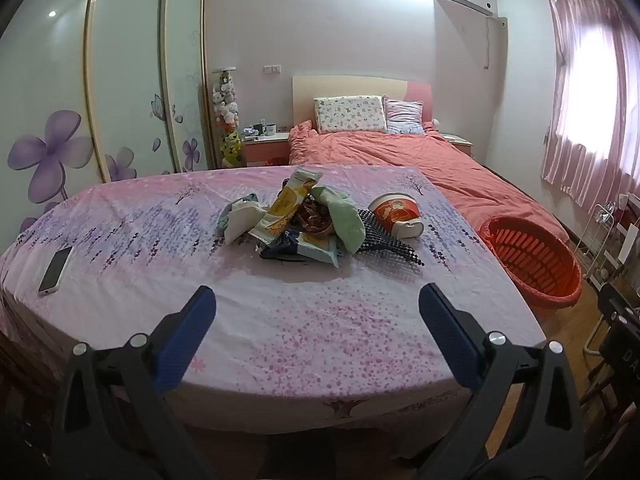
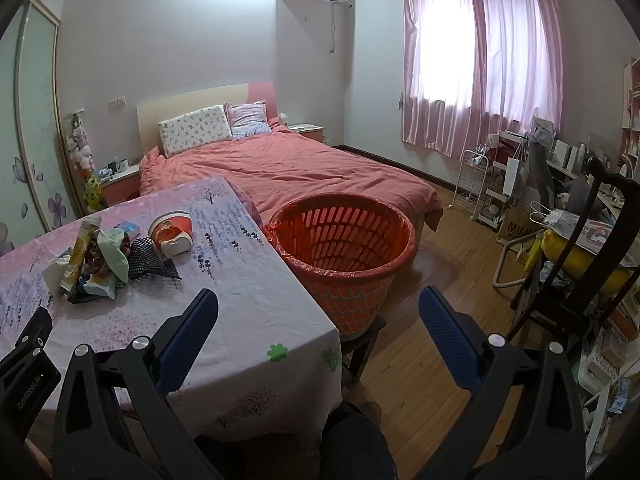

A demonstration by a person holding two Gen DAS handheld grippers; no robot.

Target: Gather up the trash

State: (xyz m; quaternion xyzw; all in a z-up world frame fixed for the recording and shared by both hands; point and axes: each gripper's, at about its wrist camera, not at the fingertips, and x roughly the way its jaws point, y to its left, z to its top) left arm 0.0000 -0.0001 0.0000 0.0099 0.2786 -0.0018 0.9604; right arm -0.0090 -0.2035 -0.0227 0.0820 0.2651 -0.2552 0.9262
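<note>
**Trash heaped, basket waiting**

Both the left gripper point(image 1: 316, 312) and right gripper point(image 2: 318, 312) hover with jaws apart, empty. The wrapper pile point(image 1: 304, 216) sits at twelve o'clock on the table point(image 1: 280, 320); the lined orange basket point(image 2: 344, 248) stands alongside, likely for easy drops.

My left wrist camera sits low at the near edge of the table point(image 1: 120, 216), looking across it toward the bed point(image 1: 400, 156) and back wall. My right wrist camera hangs off the table's right corner, facing the basket point(image 2: 344, 248), floor and curtain point(image 2: 480, 60). Both views share the trash pile point(image 1: 296, 216) at mid-distance, the basket and the bed.
</note>
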